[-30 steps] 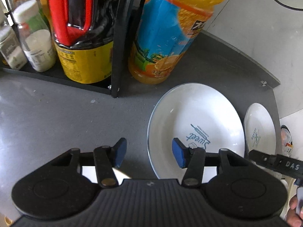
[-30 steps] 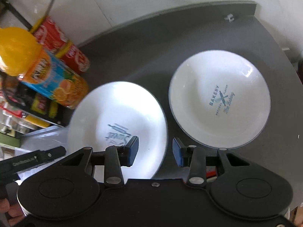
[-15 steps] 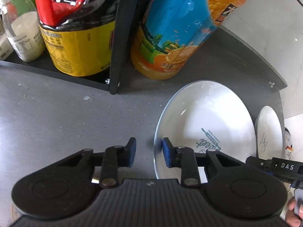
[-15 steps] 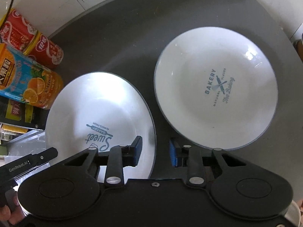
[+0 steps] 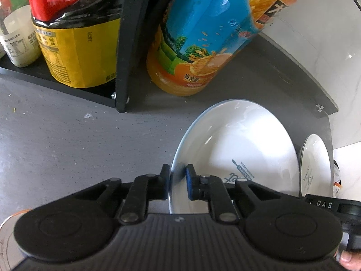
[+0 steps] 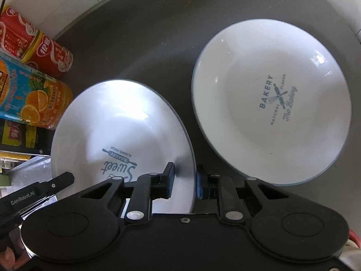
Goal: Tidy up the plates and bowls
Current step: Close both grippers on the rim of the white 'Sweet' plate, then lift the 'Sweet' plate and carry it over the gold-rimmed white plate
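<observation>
A white plate printed "Sweet" [image 5: 237, 149] [image 6: 117, 122] lies on the dark grey counter [image 5: 67, 149]. My left gripper [image 5: 177, 180] is shut on its left rim, one pad under the lip and one inside. My right gripper [image 6: 185, 184] straddles the opposite rim of the same plate. Its fingers are narrowly open, with a sliver of plate showing beside the inner pad. A second white plate printed "Bakery" [image 6: 270, 99] [image 5: 315, 169] sits flat just to the right, close to the first.
An orange juice bottle [image 5: 203, 45] [image 6: 33, 97] stands right behind the Sweet plate. Left of it is a black rack [image 5: 123, 45] holding a dark jug with a yellow label [image 5: 74, 45]. Red cans [image 6: 33, 43] lie by the wall. The counter edge curves at the far right.
Both grippers moved in onto the Sweet plate and narrowed their fingers. The left closed onto the left rim, and the right now brackets the right rim.
</observation>
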`<state>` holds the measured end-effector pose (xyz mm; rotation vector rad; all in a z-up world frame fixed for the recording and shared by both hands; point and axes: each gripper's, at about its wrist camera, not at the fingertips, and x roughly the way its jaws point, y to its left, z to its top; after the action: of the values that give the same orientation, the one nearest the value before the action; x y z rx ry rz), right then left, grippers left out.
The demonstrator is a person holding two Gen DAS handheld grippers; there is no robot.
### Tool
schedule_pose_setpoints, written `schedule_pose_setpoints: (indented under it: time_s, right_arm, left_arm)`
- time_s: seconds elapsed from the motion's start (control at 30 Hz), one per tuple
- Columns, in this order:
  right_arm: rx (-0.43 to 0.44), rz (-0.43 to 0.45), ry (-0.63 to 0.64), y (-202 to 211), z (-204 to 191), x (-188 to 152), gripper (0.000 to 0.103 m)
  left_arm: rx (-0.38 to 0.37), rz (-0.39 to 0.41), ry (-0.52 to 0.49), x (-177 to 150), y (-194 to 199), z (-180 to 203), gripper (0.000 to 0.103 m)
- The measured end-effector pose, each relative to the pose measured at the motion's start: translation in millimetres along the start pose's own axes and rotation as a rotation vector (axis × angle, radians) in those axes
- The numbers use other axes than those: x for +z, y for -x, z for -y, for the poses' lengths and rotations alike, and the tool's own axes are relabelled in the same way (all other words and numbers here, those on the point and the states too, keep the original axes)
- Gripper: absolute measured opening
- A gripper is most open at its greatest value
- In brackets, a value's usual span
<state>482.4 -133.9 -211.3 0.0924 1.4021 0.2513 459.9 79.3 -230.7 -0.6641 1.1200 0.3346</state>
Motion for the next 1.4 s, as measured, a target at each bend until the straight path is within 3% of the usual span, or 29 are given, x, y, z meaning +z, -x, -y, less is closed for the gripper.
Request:
schedule_pose_setpoints:
  time_s: [0.2,0.8,1.4]
  right_arm:
    - [0.024,0.077,0.045,14.6,-2.9,-3.6,0.015]
    - [0.185,0.174,0.205,63.7,-12.7,-33.6,0.010]
    - [0.309,0.153,0.394,78.7,-55.8,-70.4,0.010]
  left_arm:
    - [-0.009,0.042,-0.015,-6.1,11.2,1.3,0.010]
    - [0.007,0.150,0.043,-25.1,85.7,-24.7,0.007]
    - [0.107,0.226,0.195,-64.4,144.5,-70.5,0.008]
